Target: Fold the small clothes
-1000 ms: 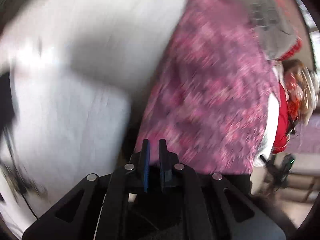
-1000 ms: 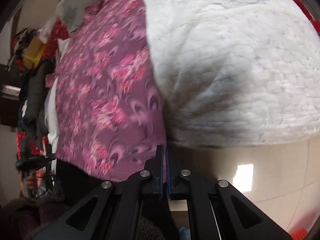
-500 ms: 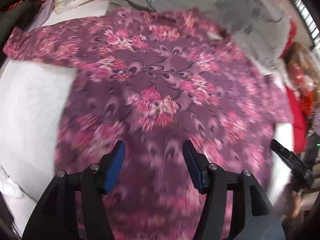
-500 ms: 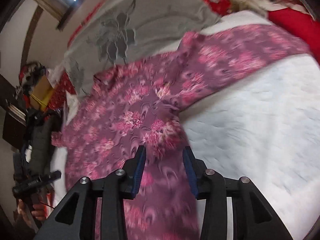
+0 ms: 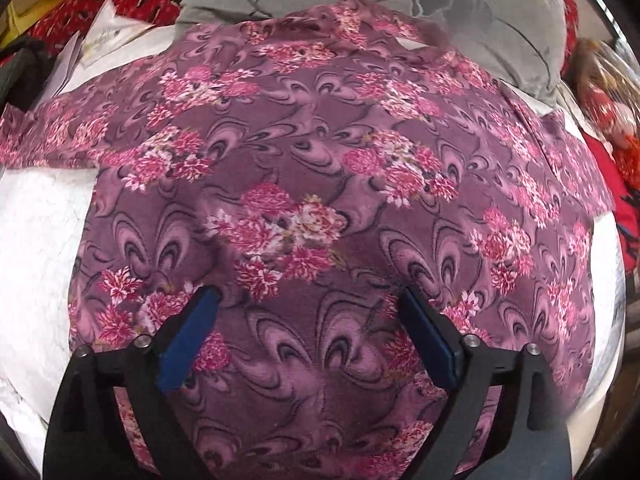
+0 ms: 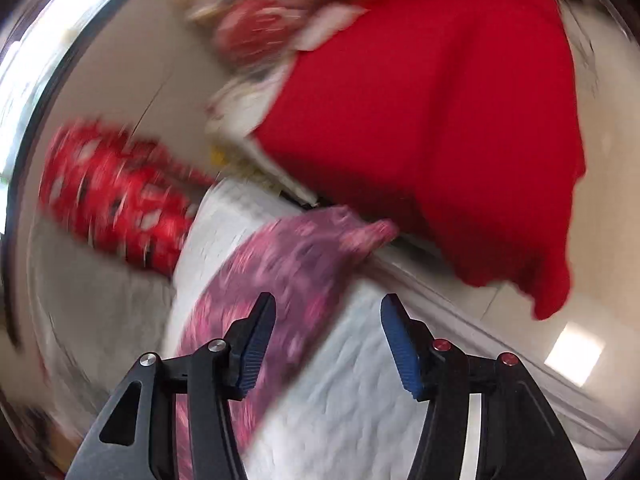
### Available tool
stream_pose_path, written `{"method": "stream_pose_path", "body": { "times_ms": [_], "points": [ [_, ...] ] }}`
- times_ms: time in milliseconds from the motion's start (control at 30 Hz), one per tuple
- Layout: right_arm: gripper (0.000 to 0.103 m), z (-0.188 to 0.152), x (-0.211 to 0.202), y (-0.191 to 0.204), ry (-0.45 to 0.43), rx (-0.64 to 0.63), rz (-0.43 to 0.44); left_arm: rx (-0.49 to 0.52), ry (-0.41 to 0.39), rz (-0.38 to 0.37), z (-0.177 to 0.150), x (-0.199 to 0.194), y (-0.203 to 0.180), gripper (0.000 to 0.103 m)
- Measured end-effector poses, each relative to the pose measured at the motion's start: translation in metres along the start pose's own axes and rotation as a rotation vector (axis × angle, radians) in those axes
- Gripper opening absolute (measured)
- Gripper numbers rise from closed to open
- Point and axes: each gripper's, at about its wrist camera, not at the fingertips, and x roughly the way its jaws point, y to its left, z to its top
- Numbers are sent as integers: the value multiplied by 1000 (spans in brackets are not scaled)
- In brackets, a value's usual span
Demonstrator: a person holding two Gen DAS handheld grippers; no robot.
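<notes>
Here both claws, left [image 5: 308, 300] and right [image 6: 328, 306], are opening over the floral shirt [image 5: 320, 184], beside a grey pillow [image 5: 460, 8].

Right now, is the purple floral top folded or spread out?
Spread out. The top lies flat on the white bedding, body open, both sleeves stretched sideways, no fold visible.

Purple floral shirt [image 5: 320, 184] spread flat on white quilt [image 5: 36, 248].
</notes>
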Motion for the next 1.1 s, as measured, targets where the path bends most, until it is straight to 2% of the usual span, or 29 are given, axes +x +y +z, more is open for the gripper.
{"method": "stream_pose_path", "body": {
  "times_ms": [100,233,300,333,400,467,500,533,600,633,667,733,833,1000,1100],
  "points": [
    [57,5,22,-9,-6,87,23,15,3,-2,1,1,-4,94],
    [57,10,41,-2,-34,61,62,17,-19,-10,13,-7,-4,94],
    [30,15,38,10,-49,4,86,6,-58,-10,26,-12,-3,94],
    [12,19,32,16,-63,-31,79,-9,-79,-13,34,-15,-1,94],
    [11,23,16,26,-103,-76,101,-51,-104,-27,53,-16,6,94],
    [6,23,-13,31,-192,-112,163,-106,-117,-33,66,-14,15,94],
    [6,22,-20,31,-216,-128,159,-134,-114,-35,70,-10,20,94],
    [6,23,-24,30,-235,-145,121,-160,-100,-41,72,-4,24,94],
    [6,25,-16,24,-191,-155,21,-194,-49,-32,72,13,29,94],
    [6,25,-8,18,-156,-153,-56,-200,-20,-21,71,22,30,94],
    [6,23,-8,16,-151,-147,-75,-200,-12,-10,69,26,29,94],
    [6,17,-16,21,-186,-140,-41,-182,-38,-1,67,25,27,94],
    [6,7,-25,45,-185,-204,8,-176,-32,-14,65,25,27,94],
    [6,-26,-27,95,-125,-324,93,-202,-27,-62,64,22,34,94],
    [7,-62,-22,125,-61,-396,132,-205,-20,-93,66,22,42,94]
  ]
}}
